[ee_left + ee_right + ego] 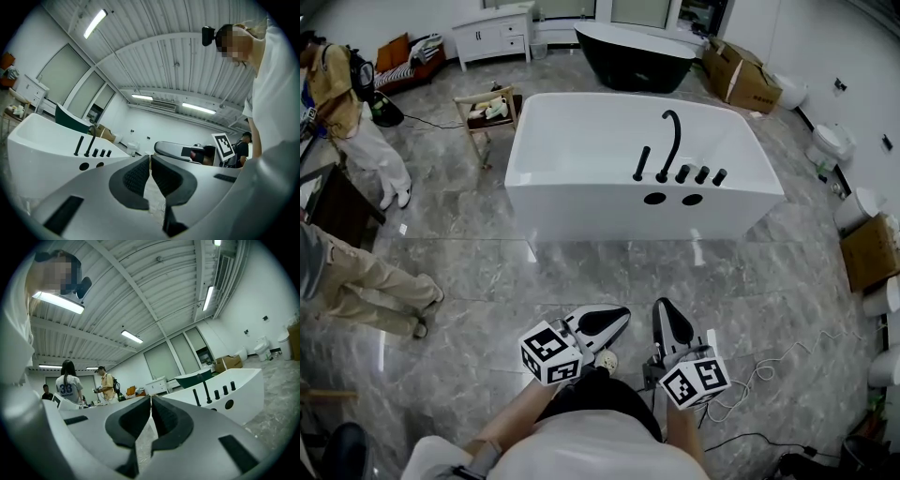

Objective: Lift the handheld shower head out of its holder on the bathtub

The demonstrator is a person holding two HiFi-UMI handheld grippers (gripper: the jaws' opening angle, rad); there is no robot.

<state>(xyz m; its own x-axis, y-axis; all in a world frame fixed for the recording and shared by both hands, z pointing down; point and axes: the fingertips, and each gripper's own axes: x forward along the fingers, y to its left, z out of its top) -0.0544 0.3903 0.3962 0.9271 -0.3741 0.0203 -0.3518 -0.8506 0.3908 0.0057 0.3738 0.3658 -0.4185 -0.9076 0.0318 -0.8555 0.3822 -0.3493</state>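
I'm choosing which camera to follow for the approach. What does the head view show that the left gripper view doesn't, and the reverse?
Head view only: the white cable on the floor and the marker cube on the left gripper. Left gripper view only: the ceiling lights, and that gripper's jaws closed together on nothing. Both: the white bathtub, the handheld shower head upright on its rim, and the right gripper.

bright ceiling strip lights (58, 302), glossy floor (609, 272) glare, fisheye-warped edges
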